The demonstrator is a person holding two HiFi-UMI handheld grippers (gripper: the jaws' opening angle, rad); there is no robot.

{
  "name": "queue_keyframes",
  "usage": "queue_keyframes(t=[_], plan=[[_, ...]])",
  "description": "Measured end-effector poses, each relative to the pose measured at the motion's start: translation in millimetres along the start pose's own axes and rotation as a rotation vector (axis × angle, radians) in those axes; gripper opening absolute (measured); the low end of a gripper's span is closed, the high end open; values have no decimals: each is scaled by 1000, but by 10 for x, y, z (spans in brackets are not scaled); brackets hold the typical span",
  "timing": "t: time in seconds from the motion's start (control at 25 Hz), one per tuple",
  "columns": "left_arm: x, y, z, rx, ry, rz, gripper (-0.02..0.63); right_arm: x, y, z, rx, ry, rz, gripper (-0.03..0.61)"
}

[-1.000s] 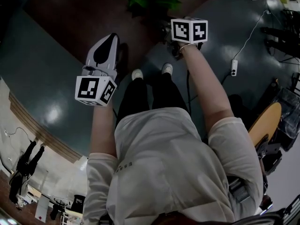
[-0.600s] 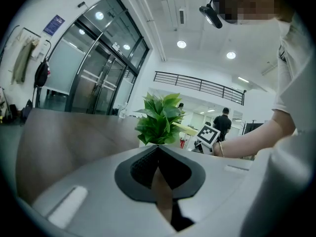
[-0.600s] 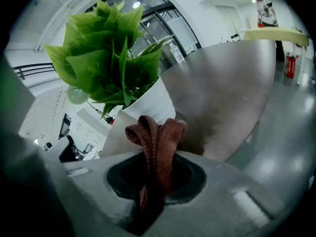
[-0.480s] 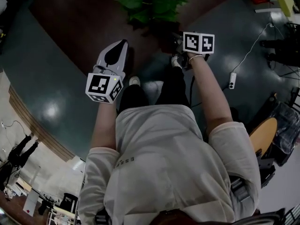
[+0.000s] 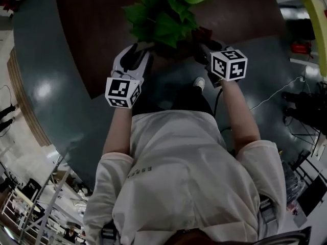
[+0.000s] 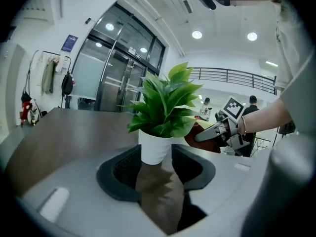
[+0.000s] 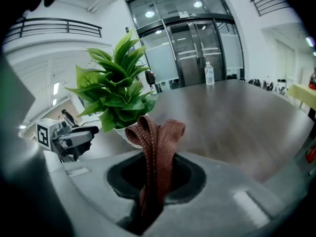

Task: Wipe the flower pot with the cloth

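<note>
A leafy green plant (image 6: pixel 165 102) stands in a white flower pot (image 6: pixel 154 149) on a dark brown table (image 7: pixel 222 112). My left gripper (image 6: pixel 157 167) points at the pot from close by. Its jaws are opening, and the pot stands just ahead in the gap between them, not pressed. My right gripper (image 7: pixel 155 181) is shut on a brown cloth (image 7: pixel 155 137), whose folded end sticks up beyond the jaws. It hangs close to the pot's other side (image 7: pixel 126 135). In the head view the plant (image 5: pixel 166 11) sits between the left gripper (image 5: pixel 134 52) and the right gripper (image 5: pixel 202 40).
A water bottle (image 7: pixel 209 74) stands at the table's far end, before glass doors. The person's shoe (image 5: pixel 199 83) and a cable (image 5: pixel 276 93) show on the dark floor beside the table's near edge. Other people stand in the distance.
Both grippers have moved forward to either side of the plant, which has come further into the head view. The left jaws, shut before, now stand apart.
</note>
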State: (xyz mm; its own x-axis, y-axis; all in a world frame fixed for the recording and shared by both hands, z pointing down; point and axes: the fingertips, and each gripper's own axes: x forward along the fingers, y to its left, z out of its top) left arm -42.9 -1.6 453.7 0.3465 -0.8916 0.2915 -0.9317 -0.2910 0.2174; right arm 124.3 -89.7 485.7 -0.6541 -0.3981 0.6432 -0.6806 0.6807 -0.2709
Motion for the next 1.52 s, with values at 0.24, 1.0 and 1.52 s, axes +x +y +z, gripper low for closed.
queue_keyframes(t=[0.24, 1.0, 1.52], plan=[[549, -49, -223, 85, -32, 84, 630, 115, -98, 92, -121, -12, 112, 49], [1380, 84, 165, 130, -194, 219, 586, 75, -227, 178, -149, -103, 254, 49], [1057, -133, 528, -6, -262, 107, 577, 26, -180, 300, -114, -112, 274, 49]])
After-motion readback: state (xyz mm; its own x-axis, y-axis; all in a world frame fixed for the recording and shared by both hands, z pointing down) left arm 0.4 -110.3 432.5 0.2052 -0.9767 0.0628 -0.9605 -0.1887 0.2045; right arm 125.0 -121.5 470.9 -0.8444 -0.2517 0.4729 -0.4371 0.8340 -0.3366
